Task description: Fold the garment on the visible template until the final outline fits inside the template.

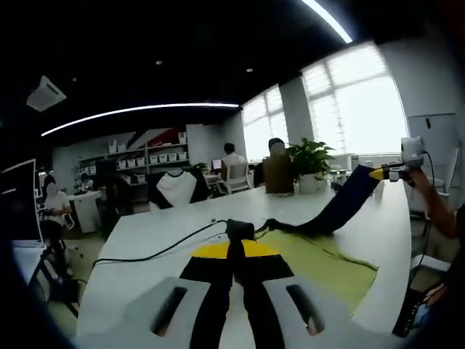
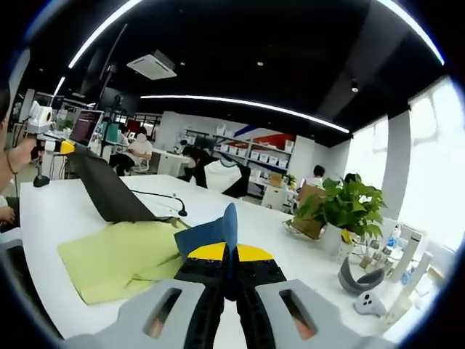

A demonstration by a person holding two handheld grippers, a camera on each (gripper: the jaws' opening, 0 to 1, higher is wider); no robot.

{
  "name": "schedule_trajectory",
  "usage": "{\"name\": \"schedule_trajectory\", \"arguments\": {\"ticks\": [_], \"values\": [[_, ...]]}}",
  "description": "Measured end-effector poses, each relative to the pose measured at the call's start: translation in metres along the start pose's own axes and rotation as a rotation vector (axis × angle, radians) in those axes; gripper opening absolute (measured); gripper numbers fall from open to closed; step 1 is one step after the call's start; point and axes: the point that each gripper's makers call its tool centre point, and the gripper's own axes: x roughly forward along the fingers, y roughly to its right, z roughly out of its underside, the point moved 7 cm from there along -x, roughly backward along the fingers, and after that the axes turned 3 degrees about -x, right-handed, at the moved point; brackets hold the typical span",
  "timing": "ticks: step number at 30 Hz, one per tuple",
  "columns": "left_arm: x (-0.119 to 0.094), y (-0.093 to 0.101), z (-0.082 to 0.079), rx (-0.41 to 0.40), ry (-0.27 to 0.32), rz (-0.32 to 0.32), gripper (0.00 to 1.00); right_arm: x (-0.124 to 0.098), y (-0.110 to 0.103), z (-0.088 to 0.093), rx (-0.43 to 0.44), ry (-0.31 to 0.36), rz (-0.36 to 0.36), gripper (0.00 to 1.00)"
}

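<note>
Presently on record: one dark navy garment (image 1: 341, 207), lifted off a white desk (image 1: 145, 240) and stretched between two hand-held grippers above a yellow-green template (image 1: 320, 258). Left gripper (image 1: 237, 240): fingers closed on a bunched corner of the cloth, which rises as a dark knot at their tips. Right gripper (image 2: 229, 254): fingers likewise closed, pinching a navy corner that stands up in a peak between them. In the left gripper view the right gripper appears far to the right, holding its end high, with the cloth running down in a taut band toward the template. In the right gripper view the left gripper shows at far left, with a dark panel of cloth sloping down to the template's (image 2: 123, 258) far edge. Also present: a black cable (image 1: 156, 251) across the desk, a potted plant (image 2: 341, 207), seated persons and shelving beyond. Fold judged not yet laid. Risks: thin corner holds may slip under tension; the hanging cloth may drag the light template out of position, snag the cable, or land skewed, leaving the outline overhanging.
</note>
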Motion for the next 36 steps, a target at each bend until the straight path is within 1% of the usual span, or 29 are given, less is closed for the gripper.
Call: {"name": "schedule_trajectory", "arguments": {"ticks": [5, 7, 10, 14, 17, 20, 25, 32, 34, 36], "values": [[0.003, -0.018, 0.001, 0.015, -0.017, -0.049, 0.03, 0.003, 0.014, 0.0, -0.022, -0.014, 0.028, 0.0], [0.003, -0.025, 0.002, 0.025, -0.02, -0.074, 0.03, 0.002, 0.019, 0.005, -0.015, -0.014, 0.04, 0.0], [0.004, -0.032, 0.004, 0.02, -0.026, -0.089, 0.03, 0.003, 0.029, 0.012, 0.008, -0.021, 0.057, 0.0], [0.005, -0.043, 0.007, 0.04, -0.038, -0.125, 0.03, 0.005, 0.043, 0.022, 0.015, -0.039, 0.082, 0.0], [0.005, -0.051, 0.011, 0.063, -0.074, -0.148, 0.03, 0.003, 0.049, 0.027, 0.037, -0.037, 0.099, 0.0], [0.006, -0.06, 0.016, 0.069, -0.088, -0.172, 0.03, 0.007, 0.058, 0.034, 0.049, -0.049, 0.113, 0.0], [0.004, -0.075, 0.023, 0.069, -0.111, -0.207, 0.03, 0.012, 0.067, 0.042, 0.051, -0.075, 0.124, 0.0], [0.0, -0.095, 0.029, 0.061, -0.12, -0.252, 0.03, 0.018, 0.075, 0.051, 0.052, -0.095, 0.137, 0.0], [-0.002, -0.102, 0.033, 0.057, -0.13, -0.273, 0.03, 0.02, 0.078, 0.054, 0.05, -0.107, 0.138, 0.0], [-0.001, -0.108, 0.036, 0.054, -0.139, -0.286, 0.03, 0.022, 0.081, 0.057, 0.063, -0.11, 0.133, 0.0]]}}
